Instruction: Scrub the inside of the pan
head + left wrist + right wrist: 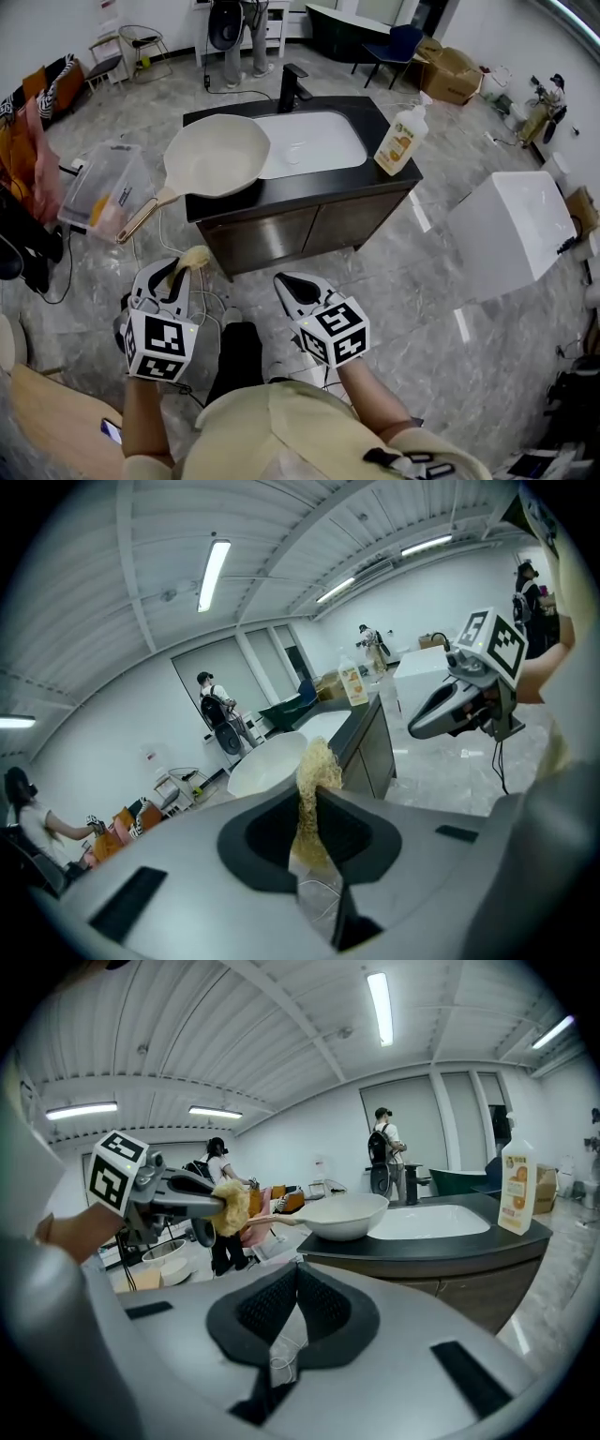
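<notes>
Pan [217,155] sits on the black tabletop [281,190] at its L end, just beside the white sink [314,141]. Its rim touches or overlaps the sink's L edge; can't tell which. Pan is cream, upright, mouth up, inside looks bare. Its wooden handle [145,216] sticks out past the tabletop's front-L corner, toward a clear bin [103,183] beside the tabletop. Black tap [292,89] stands behind the sink. Soap bottle [401,139] w/ orange label stands on the tabletop's R end, near the front corner.

L claw [183,270] is clenched on a yellowish fibrous scrubber [194,258]. In the L gripper view the pad is pinched btwn the jaws, w/ a tuft poking out past the tips. It's held low in front of the cabinet [281,230], well apart from the pan and below the handle's end.

R claw [295,286] is clenched too, w/ nothing in it. The R gripper view shows its pads meeting at the tips, w/ only floor and a cable seen through the gap lower down. R claw is near the L one, both in front of the person's torso, tips aimed at the cabinet front. Neither touches pan or tabletop.

Bkgd: a person w/ backpack [384,1152] stands beyond the tabletop near the far wall. A big white box [511,230] sits on the floor to the R.
</notes>
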A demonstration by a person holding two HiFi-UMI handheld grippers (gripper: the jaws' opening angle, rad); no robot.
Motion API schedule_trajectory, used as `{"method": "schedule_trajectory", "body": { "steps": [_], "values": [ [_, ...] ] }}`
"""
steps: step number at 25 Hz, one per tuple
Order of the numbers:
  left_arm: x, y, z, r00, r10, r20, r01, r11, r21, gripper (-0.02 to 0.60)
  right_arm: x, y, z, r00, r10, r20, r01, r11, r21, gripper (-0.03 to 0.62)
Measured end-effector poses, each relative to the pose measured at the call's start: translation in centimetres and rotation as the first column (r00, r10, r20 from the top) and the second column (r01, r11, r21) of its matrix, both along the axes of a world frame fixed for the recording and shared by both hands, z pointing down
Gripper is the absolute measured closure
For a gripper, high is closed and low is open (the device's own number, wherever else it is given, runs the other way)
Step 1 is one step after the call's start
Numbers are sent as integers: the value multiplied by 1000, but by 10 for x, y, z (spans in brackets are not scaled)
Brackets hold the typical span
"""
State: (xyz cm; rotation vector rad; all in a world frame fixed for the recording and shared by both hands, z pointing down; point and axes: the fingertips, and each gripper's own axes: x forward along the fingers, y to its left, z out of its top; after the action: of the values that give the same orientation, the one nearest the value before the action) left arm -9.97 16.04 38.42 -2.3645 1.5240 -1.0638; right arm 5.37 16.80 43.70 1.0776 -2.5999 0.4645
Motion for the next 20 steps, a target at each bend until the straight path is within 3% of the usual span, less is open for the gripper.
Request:
{"method": "schedule_trajectory", "body": {
  "steps": [9,20],
  "values": [
    [-12,-139,-11,996,91,-18,-91,996,7,528,-9,-108,6,992,123,-22,-123,992,-22,579],
    [-34,-280,-5,986,159,-54,-162,985,-60,528,-34,-228,1,960,277,-34,-279,959,-44,579]
  ]
}}
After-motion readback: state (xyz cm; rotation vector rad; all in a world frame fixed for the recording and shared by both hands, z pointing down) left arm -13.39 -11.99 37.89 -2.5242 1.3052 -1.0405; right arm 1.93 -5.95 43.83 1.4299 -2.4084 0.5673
